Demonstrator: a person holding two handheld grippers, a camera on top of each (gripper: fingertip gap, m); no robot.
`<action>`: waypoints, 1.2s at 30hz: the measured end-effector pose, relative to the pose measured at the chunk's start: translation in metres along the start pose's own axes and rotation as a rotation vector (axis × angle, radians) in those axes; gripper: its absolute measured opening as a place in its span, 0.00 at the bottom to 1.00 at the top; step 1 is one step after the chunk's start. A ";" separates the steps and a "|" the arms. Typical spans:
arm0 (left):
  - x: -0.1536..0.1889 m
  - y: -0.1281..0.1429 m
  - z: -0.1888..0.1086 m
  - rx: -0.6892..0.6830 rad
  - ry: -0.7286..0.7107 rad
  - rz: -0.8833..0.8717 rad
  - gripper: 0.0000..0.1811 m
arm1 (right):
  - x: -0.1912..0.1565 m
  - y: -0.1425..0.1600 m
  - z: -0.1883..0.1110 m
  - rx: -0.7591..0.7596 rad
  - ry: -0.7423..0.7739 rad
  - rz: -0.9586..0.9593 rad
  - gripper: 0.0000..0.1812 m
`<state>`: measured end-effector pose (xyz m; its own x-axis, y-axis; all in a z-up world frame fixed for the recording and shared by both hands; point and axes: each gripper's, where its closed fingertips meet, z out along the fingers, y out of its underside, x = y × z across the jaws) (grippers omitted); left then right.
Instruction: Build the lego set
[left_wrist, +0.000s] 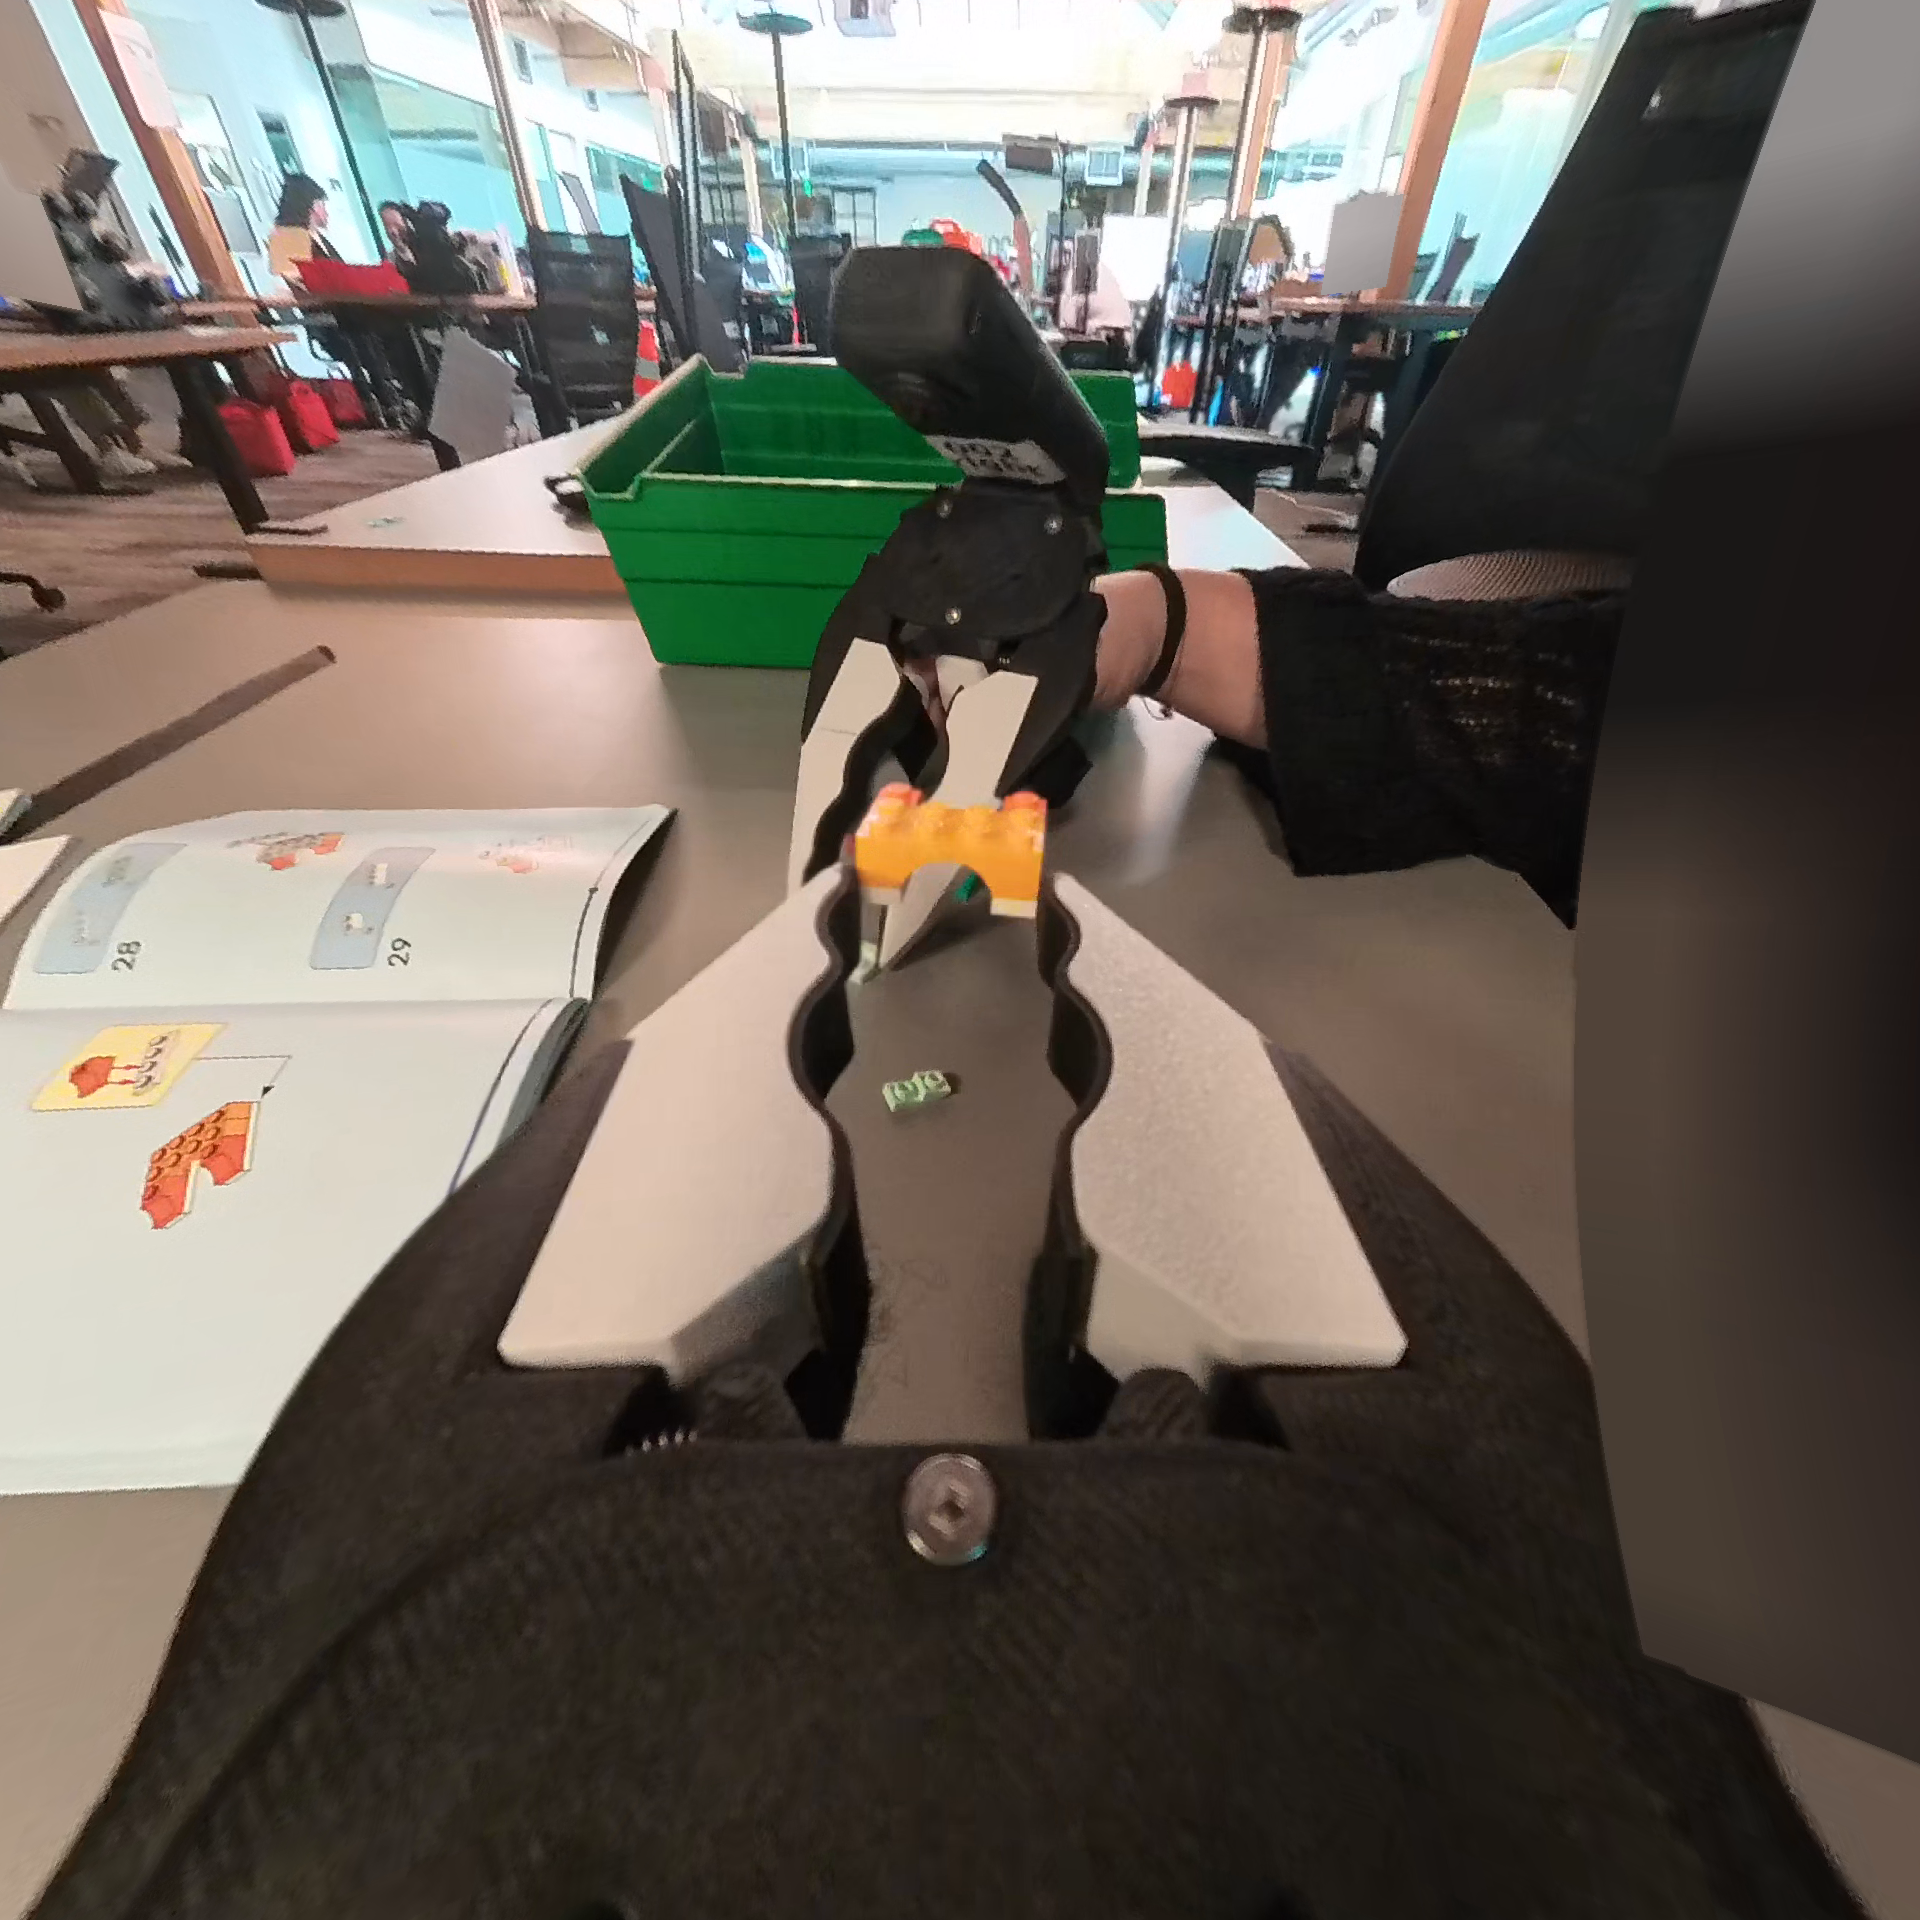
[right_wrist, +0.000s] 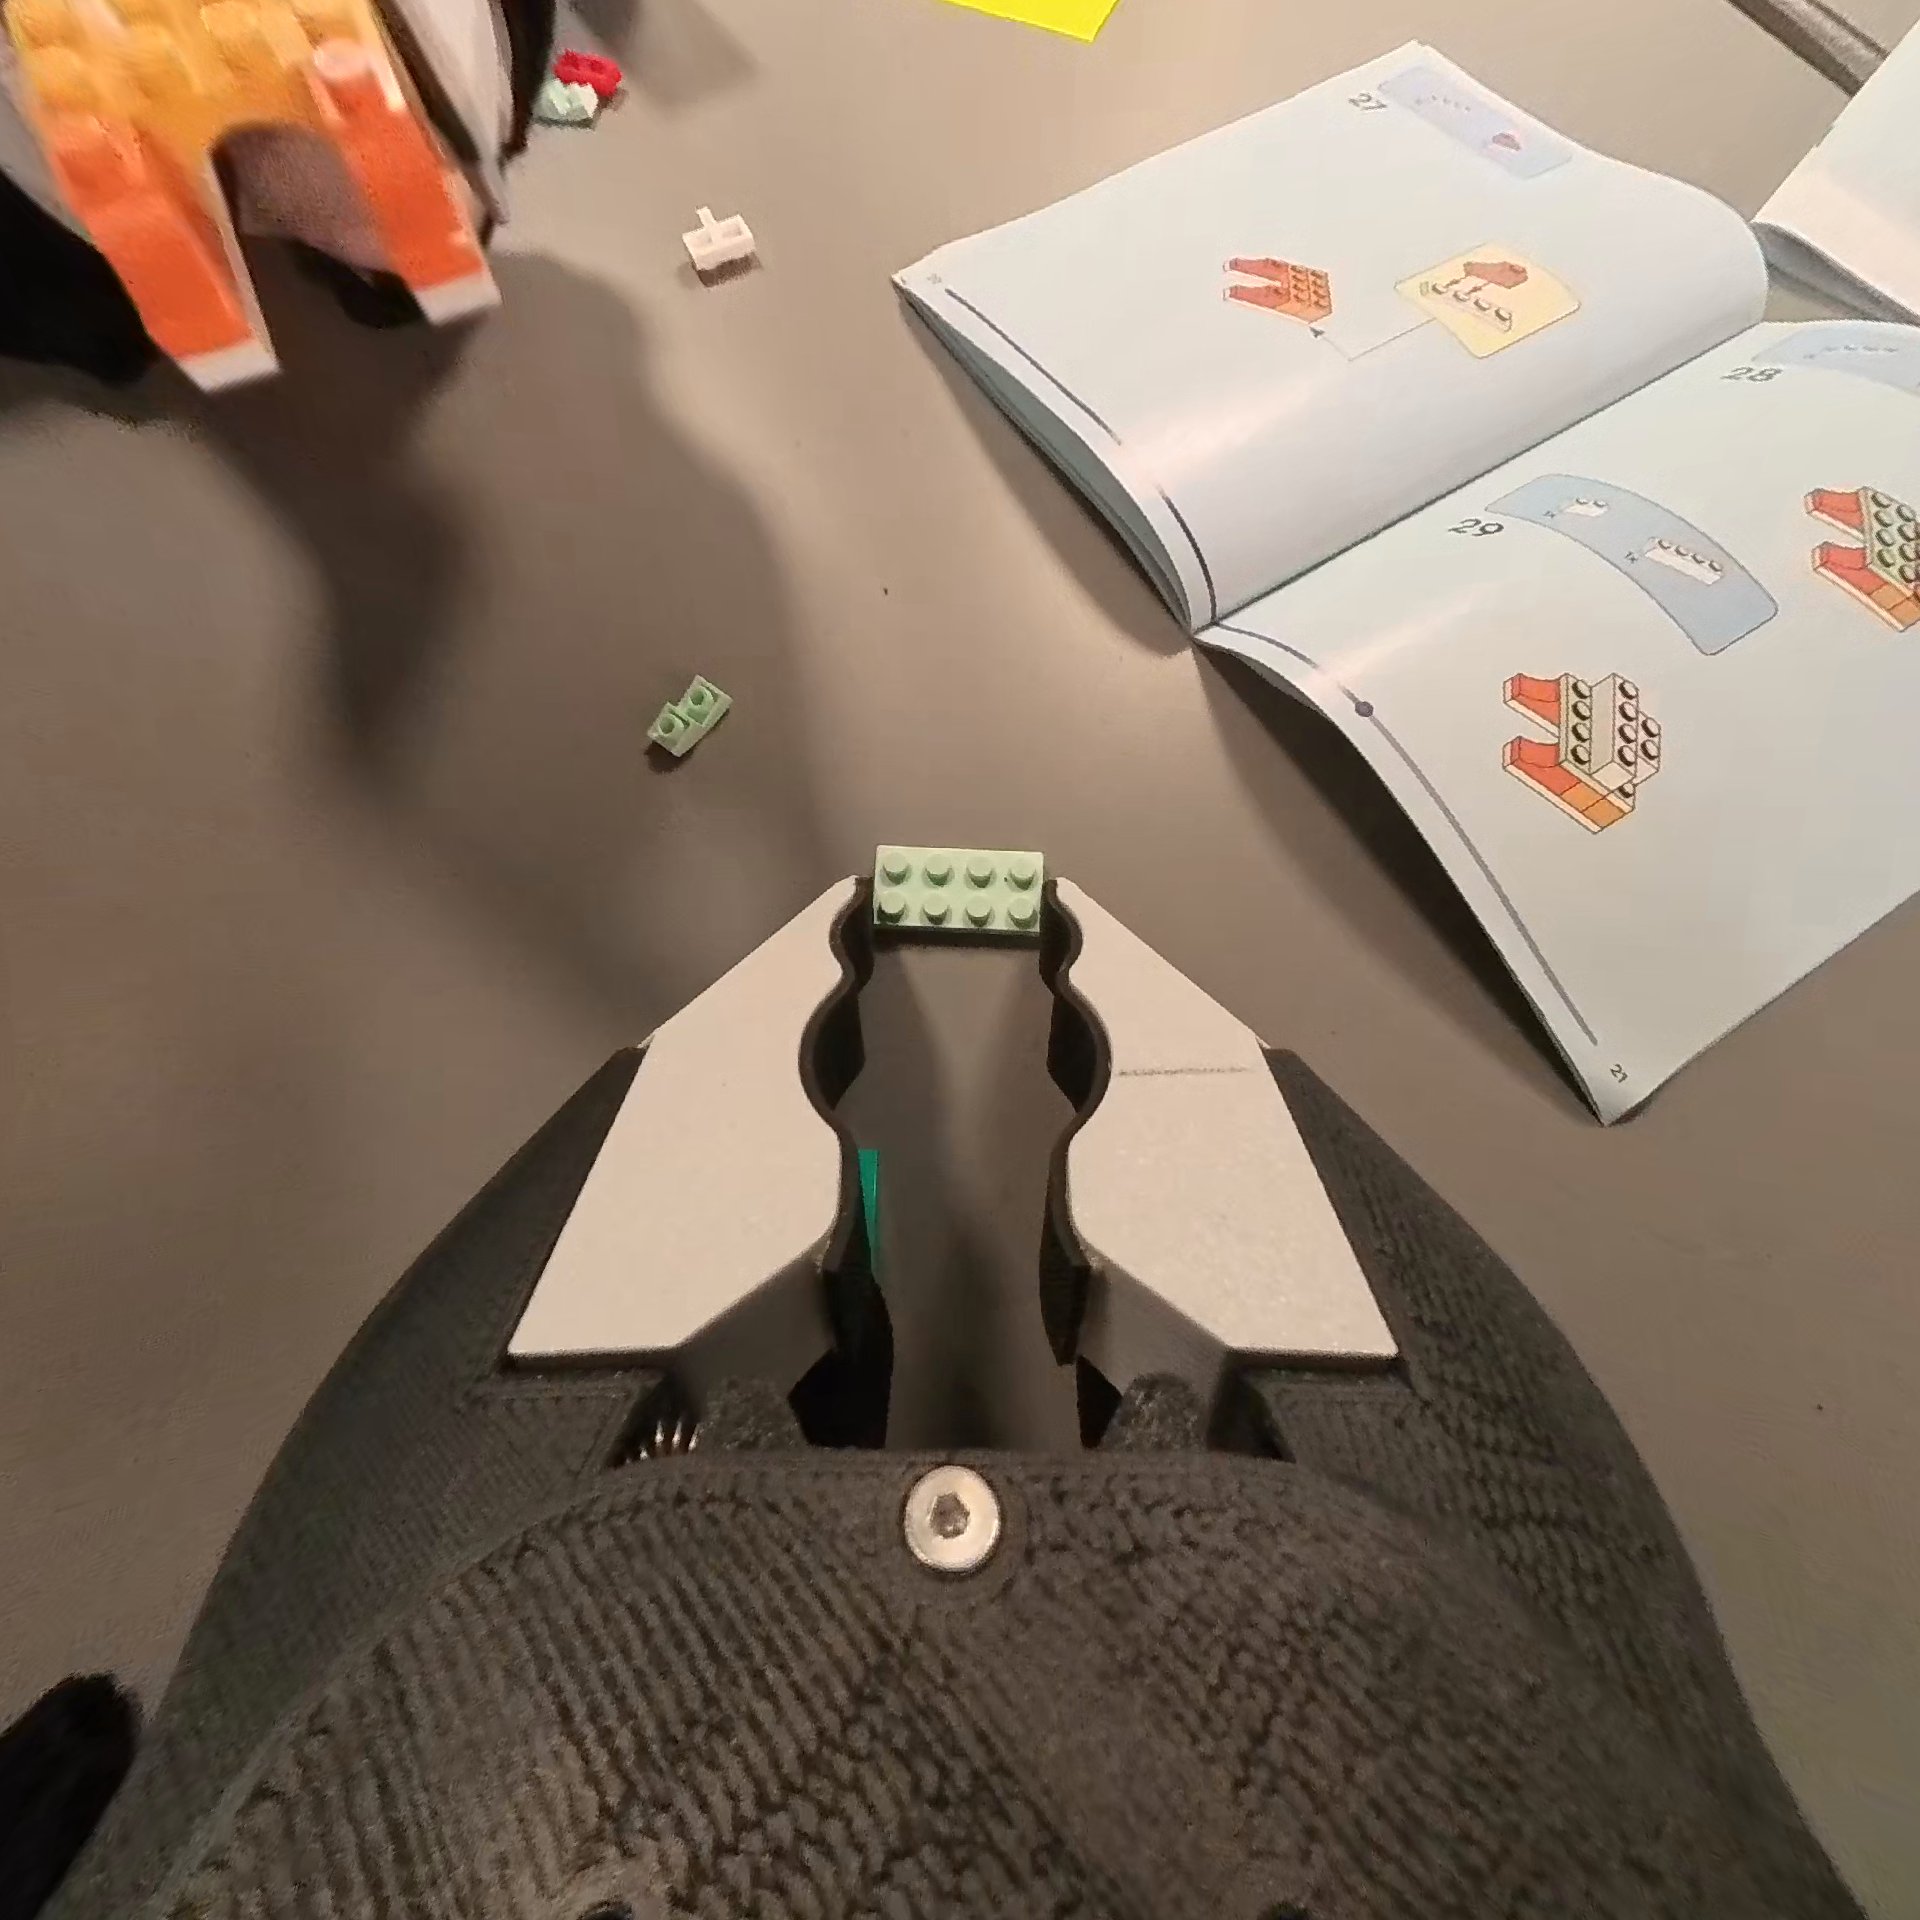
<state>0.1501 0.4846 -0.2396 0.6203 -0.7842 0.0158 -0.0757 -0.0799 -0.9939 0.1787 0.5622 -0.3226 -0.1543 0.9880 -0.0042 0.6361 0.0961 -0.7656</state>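
My left gripper (left_wrist: 945, 883) is shut on an orange lego assembly (left_wrist: 945, 836) with an arch underneath, and holds it above the grey table (left_wrist: 520, 707). The assembly also shows blurred at the top left of the right wrist view (right_wrist: 249, 177). My right gripper (right_wrist: 958, 914) is shut on a pale green 2x4 plate (right_wrist: 958, 888), studs up, at its fingertips. In the left wrist view the right gripper (left_wrist: 862, 935) points down just behind and under the orange assembly, and its plate is hidden there. A small pale green piece (right_wrist: 689, 717) lies loose on the table, also seen between my left fingers (left_wrist: 917, 1091).
An open instruction booklet (left_wrist: 260, 1039) lies left of the left gripper, and right of the right gripper (right_wrist: 1455, 468). A white piece (right_wrist: 717, 241) and red and green pieces (right_wrist: 582, 83) lie farther off. Stacked green bins (left_wrist: 748, 540) stand behind. A person's sleeved arm (left_wrist: 1403, 707) reaches in from the right. The left gripper's tips are roughly 12 cm from the right gripper's. From the right gripper's tips to the small pale green piece (right_wrist: 689, 717) is close to 5 cm. It is also in sight in the left wrist view (left_wrist: 915, 1074).
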 end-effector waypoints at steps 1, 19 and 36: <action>-0.001 -0.002 -0.001 0.015 -0.005 0.003 0.18 | 0.000 -0.001 0.000 0.003 0.005 -0.005 0.16; 0.012 -0.021 -0.015 0.183 0.047 0.054 0.18 | -0.082 -0.128 -0.055 0.309 -0.212 -0.157 0.16; 0.015 -0.020 -0.014 0.175 0.067 0.067 0.18 | -0.093 -0.121 -0.039 0.051 -0.226 -0.272 0.16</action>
<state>0.1501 0.4659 -0.2183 0.5650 -0.8236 -0.0494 0.0257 0.0774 -0.9967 0.1457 0.4634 -0.2040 -0.4802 0.8746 0.0663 0.5107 0.3403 -0.7896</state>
